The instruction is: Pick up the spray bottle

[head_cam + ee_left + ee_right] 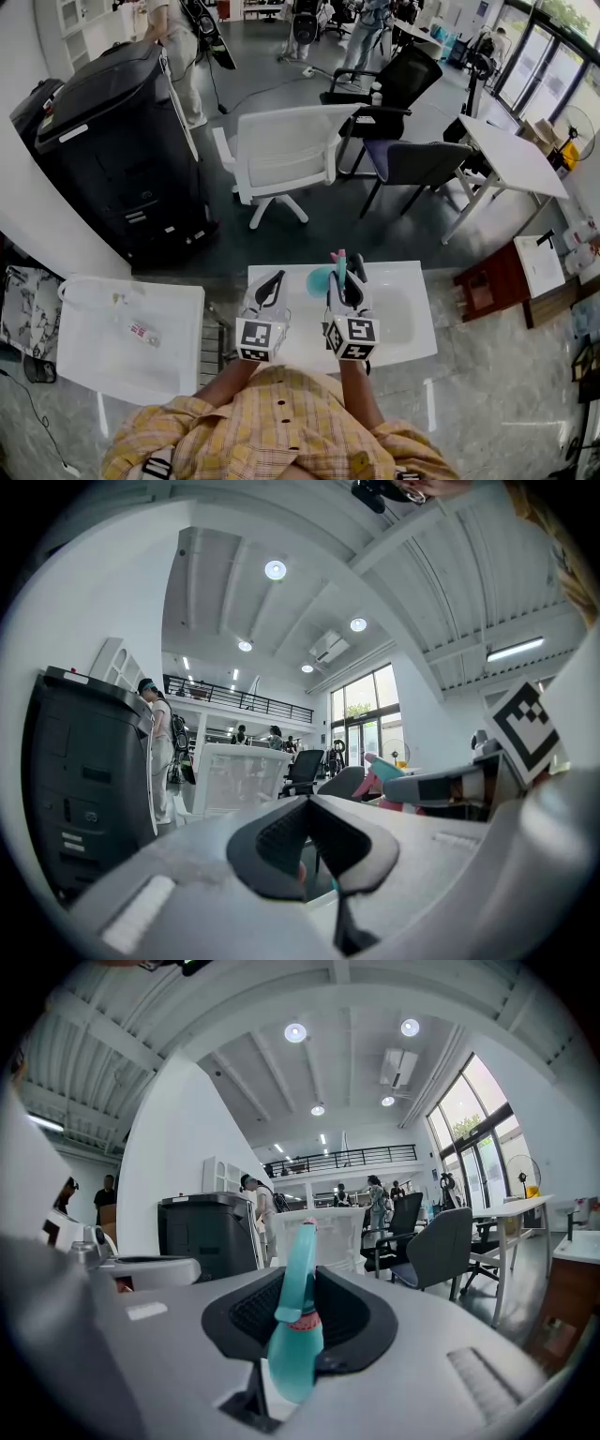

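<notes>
A teal spray bottle (322, 279) with a pink trigger hangs above the small white table (408, 323), and my right gripper (349, 274) is shut on it. In the right gripper view the bottle (298, 1330) stands upright between the black pads, its nozzle pointing up. My left gripper (276, 277) hovers just to the left of the bottle with its fingertips together and nothing in it. The left gripper view shows its own pads (281, 841) bare, with the bottle's head (386, 775) off to the right beside the right gripper's finger (450, 785).
A second white table (103, 361) with a small item on it stands at the left. Beyond are a large black machine (122, 159), a white chair (286, 150), dark office chairs (412, 164) and a white desk (511, 155). People stand far back.
</notes>
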Demonstrator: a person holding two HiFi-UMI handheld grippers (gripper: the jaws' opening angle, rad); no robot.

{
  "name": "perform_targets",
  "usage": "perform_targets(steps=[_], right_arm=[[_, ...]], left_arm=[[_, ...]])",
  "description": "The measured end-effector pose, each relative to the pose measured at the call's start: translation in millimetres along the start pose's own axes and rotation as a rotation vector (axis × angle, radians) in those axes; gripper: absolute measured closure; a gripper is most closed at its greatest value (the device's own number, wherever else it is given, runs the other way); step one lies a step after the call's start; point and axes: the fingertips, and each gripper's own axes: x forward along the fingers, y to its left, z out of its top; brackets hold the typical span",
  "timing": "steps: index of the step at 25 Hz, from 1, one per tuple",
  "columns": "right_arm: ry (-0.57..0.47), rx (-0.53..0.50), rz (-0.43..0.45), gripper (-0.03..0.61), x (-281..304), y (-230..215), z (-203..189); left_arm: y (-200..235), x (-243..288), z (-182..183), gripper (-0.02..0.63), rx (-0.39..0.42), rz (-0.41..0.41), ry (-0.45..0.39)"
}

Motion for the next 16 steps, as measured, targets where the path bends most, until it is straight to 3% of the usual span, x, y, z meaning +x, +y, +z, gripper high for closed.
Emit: perform_targets(steps=[16], right_arm=[[-0.006, 0.023, -0.012, 0.492, -3.4, -12.0, -3.1]], left_arm=[[-8.8, 4.1, -2.6, 0.615, 0.009, -0.01, 0.001]])
